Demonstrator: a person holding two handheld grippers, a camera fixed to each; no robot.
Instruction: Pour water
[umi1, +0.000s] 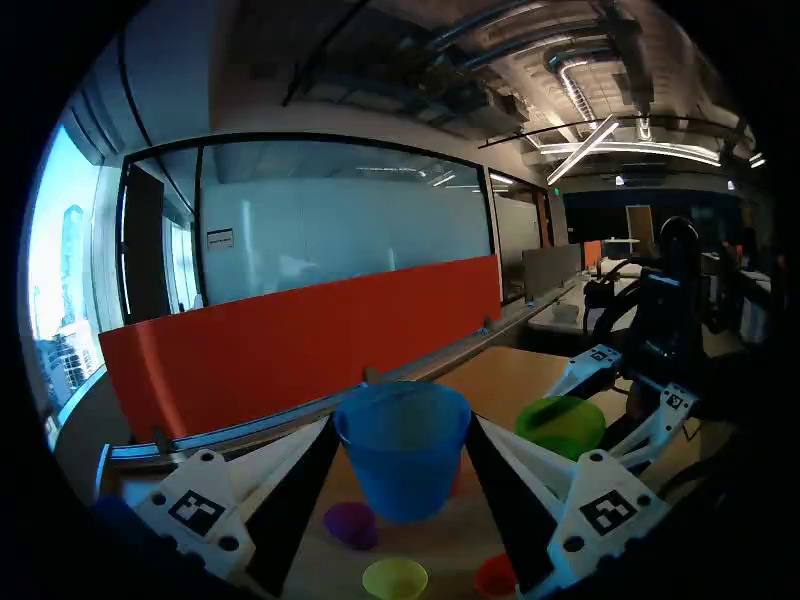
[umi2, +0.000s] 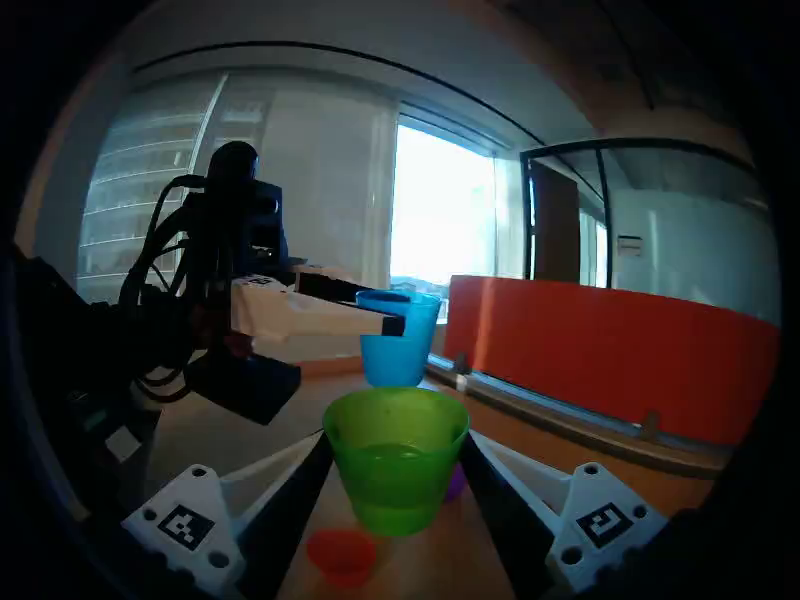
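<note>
My left gripper (umi1: 403, 455) is shut on a blue cup (umi1: 403, 450), held upright above the wooden table (umi1: 500, 375). The right gripper view shows that same blue cup (umi2: 398, 340) between the left gripper's white fingers (umi2: 320, 318), farther off to the left. My right gripper (umi2: 396, 470) is shut on a green cup (umi2: 396, 460), upright, with liquid inside. From the left gripper view the green cup (umi1: 560, 425) hangs to the right of the blue one, in the right gripper's fingers (umi1: 665, 412). The two cups are apart.
Small cups lie on the table below: purple (umi1: 351, 523), yellow (umi1: 394, 577) and red (umi1: 495, 575); the red one (umi2: 341, 554) also sits under the green cup. An orange divider panel (umi1: 300, 340) runs along the table's far edge. Desks stand beyond at the right.
</note>
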